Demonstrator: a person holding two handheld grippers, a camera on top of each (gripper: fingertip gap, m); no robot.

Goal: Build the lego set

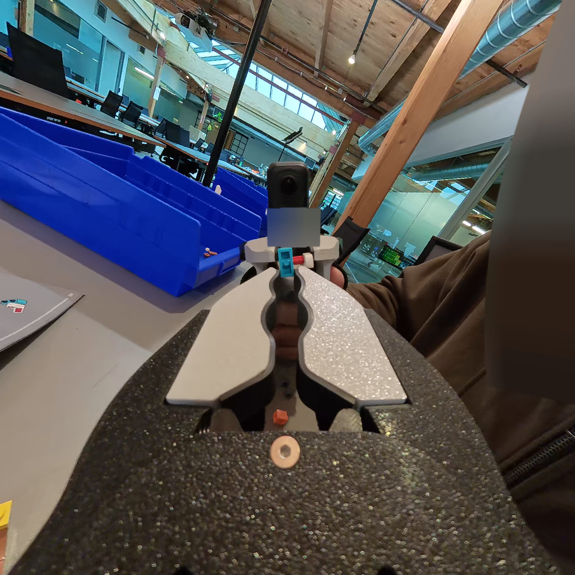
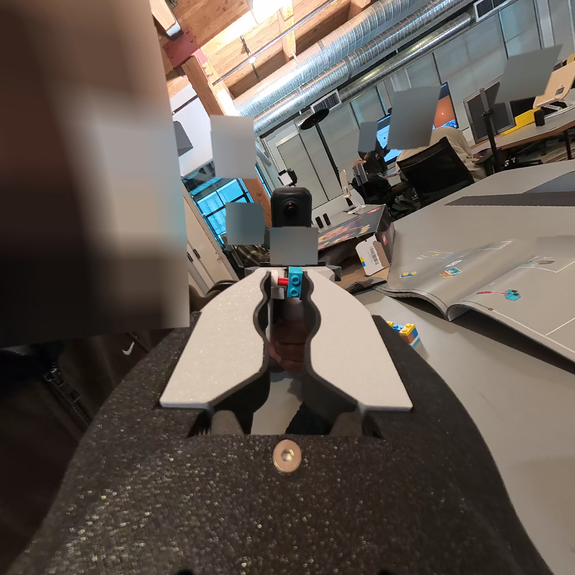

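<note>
Left tool [image 1: 287, 273]: fingers closed, clamped at their tips on a turquoise brick [image 1: 285, 263]. The brick is held clear above the desk [image 1: 93, 357], between the two tools, which face each other tip to tip.

Right tool [image 2: 287, 281]: fingers drawn together; it grips the white piece [image 2: 276, 284] at the far end of a short red pin [image 2: 282, 281] that runs sideways into the turquoise brick. In the left wrist view the same pin [image 1: 299, 259] and white piece [image 1: 308, 259] show just right of the brick, in front of the right tool's grey fingers.

Blocking the view: each tool's black camera stands directly behind the assembly, and a hand shows through the gap between the fingers in both views. A brown sleeve [image 1: 435, 311] fills the right side of the left wrist view.

On the desk, left wrist view: a row of blue bins [image 1: 124, 217] at upper left, well apart from the tools; the nearest bin holds small orange pieces [image 1: 210, 252]. A corner of a printed sheet [image 1: 31, 311] lies at the left edge. A small orange piece [image 1: 280, 417] shows low between the left tool's fingers.

On the desk, right wrist view: an open instruction booklet [image 2: 482, 289] to the right; a small yellow, blue and brown brick stack [image 2: 407, 334] just beside its near edge; a dark set box [image 2: 357, 233] and an open cardboard carton [image 2: 373, 255] farther back.
</note>
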